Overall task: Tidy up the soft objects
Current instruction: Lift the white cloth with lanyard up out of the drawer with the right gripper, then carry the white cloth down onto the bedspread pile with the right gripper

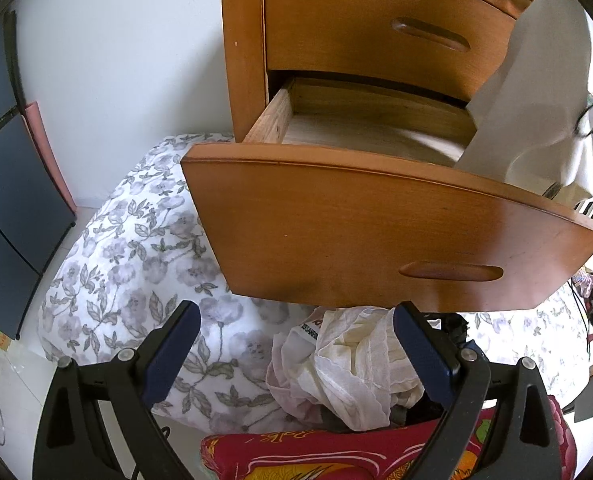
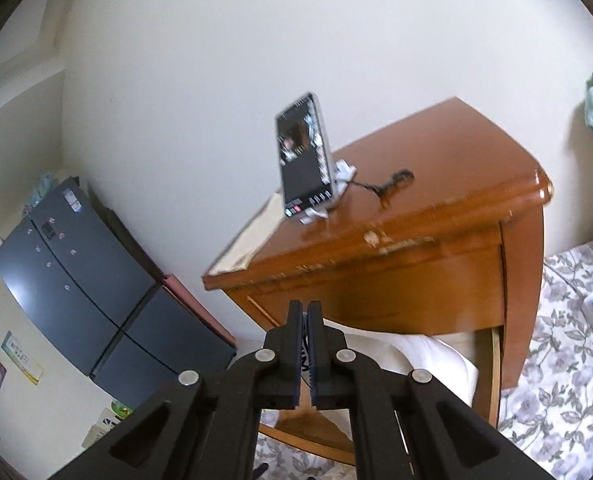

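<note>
The right gripper (image 2: 306, 312) is pinching limp, light white cloth (image 2: 428, 354) over the open drawer (image 1: 376, 216), best gathered at a bunched fold, while the left gripper (image 1: 296, 344) is gaping empty.

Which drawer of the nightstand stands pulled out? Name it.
The lower drawer, pulled out over the floral bedding, its interior showing. The upper drawer above it sits closed, flush in the cabinet.

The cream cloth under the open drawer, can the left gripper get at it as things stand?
Probably yes. The left gripper is open, and the cream cloth lies between its fingers, below the drawer, with nothing in between.
</note>
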`<state>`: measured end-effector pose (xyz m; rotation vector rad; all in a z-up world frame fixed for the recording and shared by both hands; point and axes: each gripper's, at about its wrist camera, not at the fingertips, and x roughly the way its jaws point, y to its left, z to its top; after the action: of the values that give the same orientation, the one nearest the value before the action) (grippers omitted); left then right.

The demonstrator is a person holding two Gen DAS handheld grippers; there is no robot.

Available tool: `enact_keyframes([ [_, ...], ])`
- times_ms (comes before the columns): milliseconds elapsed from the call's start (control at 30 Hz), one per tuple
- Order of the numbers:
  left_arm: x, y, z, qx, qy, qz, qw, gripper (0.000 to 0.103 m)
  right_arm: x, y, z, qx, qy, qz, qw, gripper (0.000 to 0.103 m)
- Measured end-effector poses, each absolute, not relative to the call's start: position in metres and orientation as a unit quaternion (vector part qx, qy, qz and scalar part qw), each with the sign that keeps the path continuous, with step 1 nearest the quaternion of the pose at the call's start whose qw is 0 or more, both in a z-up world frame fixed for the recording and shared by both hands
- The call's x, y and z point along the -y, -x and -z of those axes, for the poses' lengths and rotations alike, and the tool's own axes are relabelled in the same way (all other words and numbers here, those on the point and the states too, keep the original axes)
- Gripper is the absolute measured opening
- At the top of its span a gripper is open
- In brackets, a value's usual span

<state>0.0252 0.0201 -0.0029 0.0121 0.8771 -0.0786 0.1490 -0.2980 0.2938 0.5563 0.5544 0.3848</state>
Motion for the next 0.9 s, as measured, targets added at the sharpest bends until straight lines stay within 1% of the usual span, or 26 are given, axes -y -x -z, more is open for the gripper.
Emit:
enact_keyframes([
  [267,-0.020,-0.025,0.002,-0.422,-0.007,0.034,0.906,0.097,0.289,-0.121,-0.352,-0.221,-0.248,-0.208,0.920,0.003],
  [500,-0.025,-0.023,-0.001,-0.415,0.006,0.028,0.910,0.097,0.284,-0.077,-0.409,-0.171,-0.228,-0.231,0.930,0.003],
  [600,-0.027,-0.021,-0.002,-0.410,0.011,0.023,0.912,0.097,0.279,-0.055,-0.427,-0.162,-0.209,-0.233,0.936,0.002],
  [767,-0.028,-0.019,-0.004,-0.405,0.012,0.017,0.914,0.097,0.275,-0.020,-0.448,-0.128,-0.184,-0.239,0.945,0.002],
  [900,-0.029,-0.018,-0.005,-0.405,0.014,0.013,0.914,0.097,0.268,-0.015,-0.440,-0.163,-0.162,-0.227,0.946,0.002],
])
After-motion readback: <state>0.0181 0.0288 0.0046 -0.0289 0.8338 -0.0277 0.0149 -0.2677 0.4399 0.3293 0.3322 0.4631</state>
